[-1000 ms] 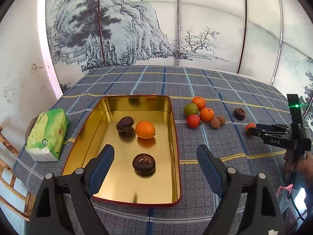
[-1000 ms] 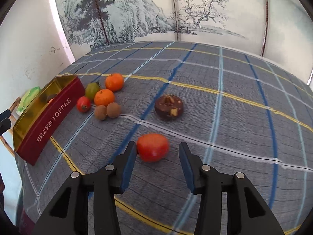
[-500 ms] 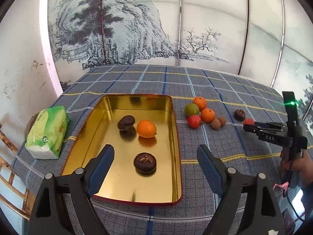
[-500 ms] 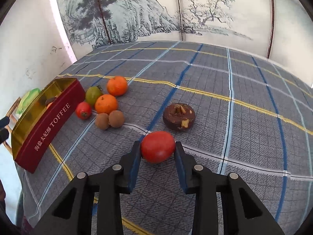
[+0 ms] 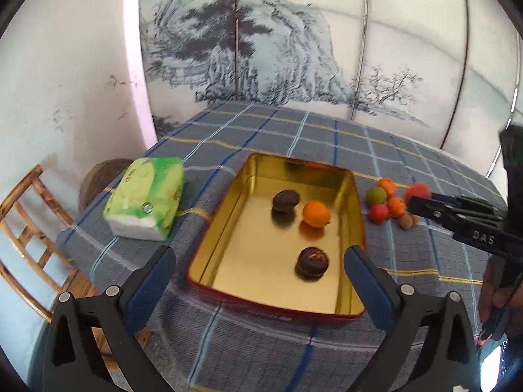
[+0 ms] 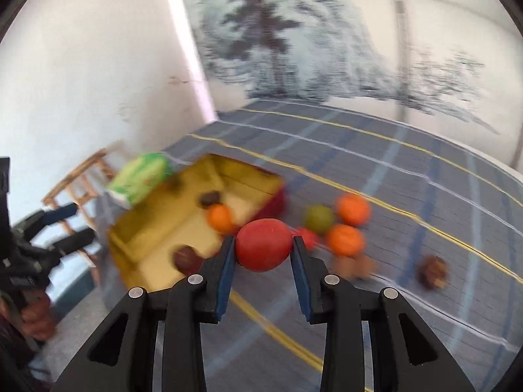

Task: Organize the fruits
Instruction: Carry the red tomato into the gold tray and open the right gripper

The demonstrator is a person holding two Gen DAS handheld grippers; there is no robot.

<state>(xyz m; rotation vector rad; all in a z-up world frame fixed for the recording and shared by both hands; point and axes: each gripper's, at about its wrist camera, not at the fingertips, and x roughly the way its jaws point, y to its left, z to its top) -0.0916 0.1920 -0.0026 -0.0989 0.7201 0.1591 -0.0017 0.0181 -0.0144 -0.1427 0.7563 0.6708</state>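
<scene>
My right gripper (image 6: 263, 245) is shut on a red round fruit (image 6: 264, 245) and holds it in the air near the right side of the gold tin (image 6: 143, 238). In the left wrist view that fruit (image 5: 417, 192) shows blurred above the fruit pile. The tin (image 5: 274, 307) holds an orange (image 5: 315, 214) and two dark brown fruits (image 5: 286, 201) (image 5: 312, 260). A green fruit (image 5: 376, 195), two oranges, a small red fruit (image 5: 378, 213) and brown ones lie on the checked cloth right of the tin. My left gripper (image 5: 258, 254) hovers before the tin, its jaws opening with nothing between them.
A green tissue pack (image 5: 145, 197) lies left of the tin near the table edge. A wooden chair (image 5: 29, 228) stands beyond that edge. One dark fruit (image 6: 433, 271) sits alone on the cloth to the right. A painted screen and a white wall close the back.
My right gripper closed on the red fruit, lifted it off the cloth and carried it left toward the tin. My left gripper drew back and to the left, and its jaws spread wider.
</scene>
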